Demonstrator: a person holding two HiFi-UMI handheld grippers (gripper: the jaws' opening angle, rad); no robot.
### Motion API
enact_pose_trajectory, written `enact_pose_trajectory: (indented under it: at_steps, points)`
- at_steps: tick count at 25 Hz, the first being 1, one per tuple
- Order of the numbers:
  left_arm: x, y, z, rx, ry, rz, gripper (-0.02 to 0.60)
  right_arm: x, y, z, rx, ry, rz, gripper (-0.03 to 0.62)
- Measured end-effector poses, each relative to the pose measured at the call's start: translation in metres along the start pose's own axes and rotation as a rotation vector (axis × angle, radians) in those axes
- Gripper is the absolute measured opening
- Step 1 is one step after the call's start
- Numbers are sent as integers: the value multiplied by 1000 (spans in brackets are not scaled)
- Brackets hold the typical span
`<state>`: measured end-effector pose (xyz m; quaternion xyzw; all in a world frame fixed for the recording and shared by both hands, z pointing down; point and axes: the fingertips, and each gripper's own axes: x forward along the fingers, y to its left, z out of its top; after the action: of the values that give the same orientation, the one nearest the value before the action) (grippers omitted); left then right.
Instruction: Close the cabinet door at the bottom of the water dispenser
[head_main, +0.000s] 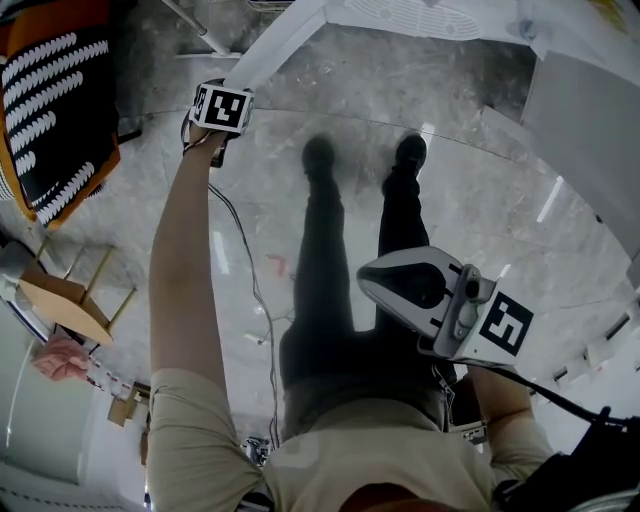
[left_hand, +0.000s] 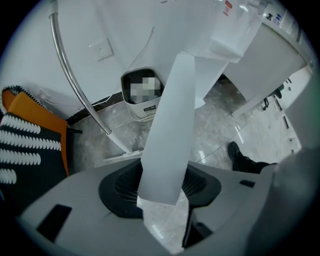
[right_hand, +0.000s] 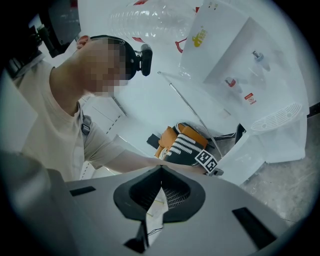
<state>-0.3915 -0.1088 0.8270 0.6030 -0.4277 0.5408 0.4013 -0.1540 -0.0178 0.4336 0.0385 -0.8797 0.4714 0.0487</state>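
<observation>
The right tongs (right_hand: 160, 169) are hanging empty near the person's waist, tips meeting. Farther down, the left tongs (left_hand: 162, 192) are pointing downward and pinching the top edge of the white cabinet door (left_hand: 172, 125), which is standing open from the water dispenser (right_hand: 245, 65).

Left of the cabinet door (left_hand: 167, 115), a curved metal rod (left_hand: 70, 80), a white bin (left_hand: 143, 108) and a striped orange-and-black cushion (left_hand: 30, 145) block passage. In front of the door, marble floor (head_main: 480, 200) lies open, apart from the person's legs (head_main: 320, 260) and a thin cable (head_main: 258, 290).
</observation>
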Motion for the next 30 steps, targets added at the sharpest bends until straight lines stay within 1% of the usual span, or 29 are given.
enact_pose_trajectory:
  at_steps: [2, 6, 12, 16, 21, 27, 30]
  points:
    - [-1, -1, 3, 23, -9, 5, 201, -2, -2, 0, 0, -7, -5, 14]
    - [1, -5, -2, 17, 6, -7, 199, -3, -2, 1, -3, -29, -17, 14]
    - [5, -11, -3, 27, 7, -17, 193, -7, -5, 2, -4, -45, -32, 14]
    - [-3, -10, -3, 36, 0, 20, 192, -13, -7, 0, 1, -46, -38, 14]
    - [4, -20, -6, 6, -5, -11, 190, -17, -7, -2, 10, -55, -44, 14]
    - [2, -27, -6, 2, -15, -15, 189, -21, -9, 0, 12, -74, -53, 14]
    - [5, -29, -9, 5, -7, -14, 189, -24, -10, -1, 15, -79, -54, 14]
